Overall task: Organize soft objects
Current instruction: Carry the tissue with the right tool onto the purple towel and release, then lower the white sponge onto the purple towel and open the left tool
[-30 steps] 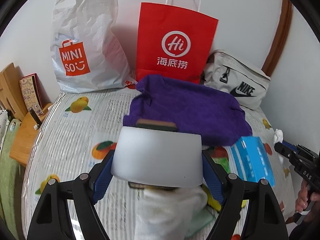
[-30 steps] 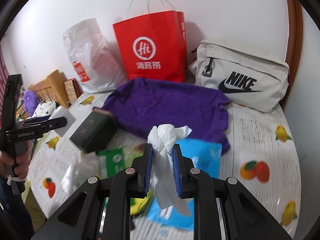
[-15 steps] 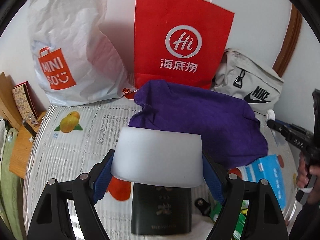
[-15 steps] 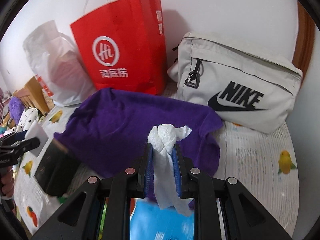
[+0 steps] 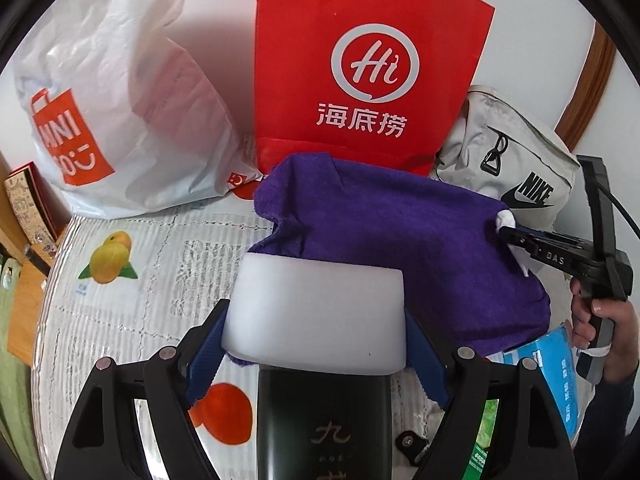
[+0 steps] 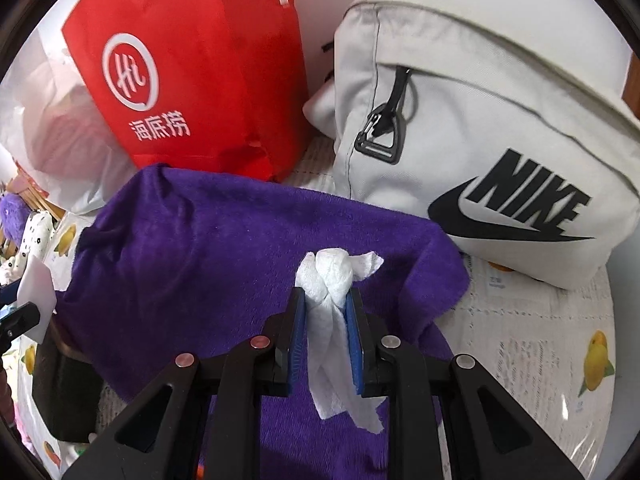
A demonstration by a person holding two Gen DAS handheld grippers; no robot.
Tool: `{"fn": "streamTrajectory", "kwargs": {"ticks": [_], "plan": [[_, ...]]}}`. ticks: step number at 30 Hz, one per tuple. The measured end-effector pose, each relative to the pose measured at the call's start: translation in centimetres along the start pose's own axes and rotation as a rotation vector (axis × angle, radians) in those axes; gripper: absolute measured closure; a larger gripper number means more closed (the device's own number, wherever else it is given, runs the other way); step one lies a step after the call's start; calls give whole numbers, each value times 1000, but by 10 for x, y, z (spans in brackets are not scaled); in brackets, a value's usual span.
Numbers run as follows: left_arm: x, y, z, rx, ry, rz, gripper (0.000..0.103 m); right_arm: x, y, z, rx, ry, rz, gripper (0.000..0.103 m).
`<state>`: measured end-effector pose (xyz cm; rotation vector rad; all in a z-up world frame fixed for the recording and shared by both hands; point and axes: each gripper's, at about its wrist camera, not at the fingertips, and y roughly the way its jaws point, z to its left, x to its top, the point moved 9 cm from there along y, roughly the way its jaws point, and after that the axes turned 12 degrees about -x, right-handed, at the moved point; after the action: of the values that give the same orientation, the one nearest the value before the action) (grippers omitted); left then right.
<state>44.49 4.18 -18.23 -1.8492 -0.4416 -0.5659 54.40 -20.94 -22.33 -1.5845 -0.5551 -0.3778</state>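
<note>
1. Gripping a white foam block (image 5: 316, 316) in my left tool (image 5: 316, 344), jaws spread wide, blue pads pressed against its two ends.
2. Under that block sits a dark box (image 5: 324, 420) with pale characters on its lid, resting on the fruit-print cover (image 5: 120, 300) of the worktop.
3. My right tool (image 6: 326, 320) is pressed nearly together, pinching a twisted white tissue (image 6: 332, 276); its knot pokes out above the fingertips, its tail hangs down between the jaws.
4. From the left view I see that right tool (image 5: 516, 236) out at the right, my hand (image 5: 600, 320) on its handle, tissue tip over the purple towel's far edge.
5. Purple towel (image 6: 220, 264) lies rumpled across the middle of the cover, right below the tissue.
6. Behind the towel stands a red paper bag (image 5: 360, 80), its base touching the towel's back edge.
7. White plastic shopping bag (image 5: 120, 100) slumps to the red bag's left.
8. Pale grey Nike bag (image 6: 480, 140) leans at the right, just beside the towel's corner.
9. Blue packet (image 5: 556, 368) peeks out from under the towel's near right corner.
</note>
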Motion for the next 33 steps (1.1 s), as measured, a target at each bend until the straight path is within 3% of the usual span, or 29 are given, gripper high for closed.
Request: {"fn": "streamTrajectory", "kwargs": {"ticks": [7,9,12,23,28,33], "plan": [[8,10,0,5,9,11,22,3,19,-4,-12,-13,48,81],[10,14,0,4,7,15,22,2,21,-4,-12,-16,53,73],[12,20,-2,2,-3,25,21,3,21,-4,-7,-13,48,46],[34,55,-19,12,2,60,21,-8,-37,-22,-25,2,-36,45],[49,82,-22,28,14,102,21,-25,-70,-23,0,14,-87,38],[60,106,-24,51,21,128,21,-49,-77,-28,-34,11,-80,38]]}}
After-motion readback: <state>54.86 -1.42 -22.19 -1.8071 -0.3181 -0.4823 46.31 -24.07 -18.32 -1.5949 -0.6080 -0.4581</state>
